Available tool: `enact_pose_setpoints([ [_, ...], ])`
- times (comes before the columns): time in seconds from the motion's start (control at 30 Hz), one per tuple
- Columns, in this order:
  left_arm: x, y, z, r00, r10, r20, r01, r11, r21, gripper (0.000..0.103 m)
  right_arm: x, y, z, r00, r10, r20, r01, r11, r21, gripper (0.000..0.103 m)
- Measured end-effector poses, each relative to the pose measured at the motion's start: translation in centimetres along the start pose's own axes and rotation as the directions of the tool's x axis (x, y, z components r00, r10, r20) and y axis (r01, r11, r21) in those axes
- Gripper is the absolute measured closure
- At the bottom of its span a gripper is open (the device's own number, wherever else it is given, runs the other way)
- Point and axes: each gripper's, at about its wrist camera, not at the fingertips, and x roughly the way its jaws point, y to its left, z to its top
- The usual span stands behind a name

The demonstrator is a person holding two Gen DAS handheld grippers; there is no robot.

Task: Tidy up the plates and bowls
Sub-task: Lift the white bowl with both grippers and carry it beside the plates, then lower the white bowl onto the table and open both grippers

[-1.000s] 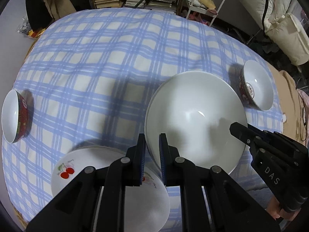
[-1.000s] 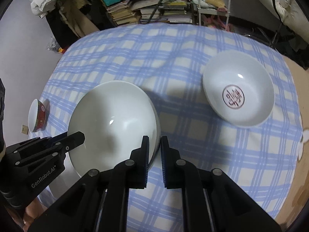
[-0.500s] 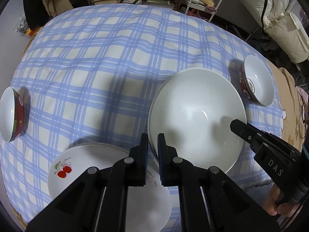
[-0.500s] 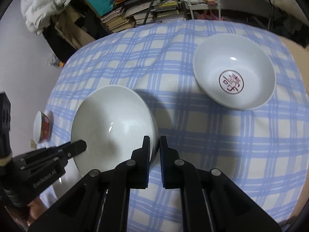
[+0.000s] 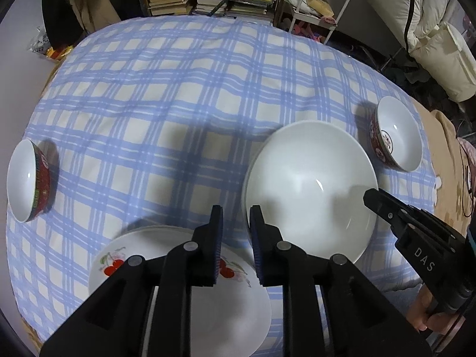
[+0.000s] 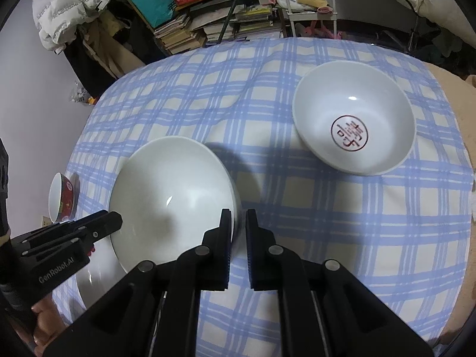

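Bowl (image 5: 309, 190) seemingly between right tool's (image 6: 238, 223) fingers

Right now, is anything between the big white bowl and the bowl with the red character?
Nothing visible: only checked tablecloth lies between the big white bowl and the red-character bowl.

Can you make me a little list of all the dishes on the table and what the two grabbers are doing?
big dish: plain white bowl, both grippers at its rim
left gripper: fingers either side of the near-left rim
right gripper: fingers around the right rim
plate: cherry plate, near edge, under left gripper
small bowls: red bowl far left; red bowl with a red mark inside at right
cloth: blue checked tablecloth
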Motion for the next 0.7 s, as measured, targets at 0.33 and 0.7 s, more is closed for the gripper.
enact_pose_setpoints([
  [0.33,-2.3,-1.0,1.2,0.995,0.062,0.075,-0.065,0.997,0.037,0.081,-2.0,-0.3,0.5,0.999,-0.030,0.045,0.031,0.999,-0.015,0.092],
  [0.7,-4.1,-4.1,3.4,0.984,0.077,0.160,-0.092,0.992,0.088,0.060,-4.9,-3.2,2.5,0.992,-0.070,0.101,0.072,0.997,-0.017,0.092],
])
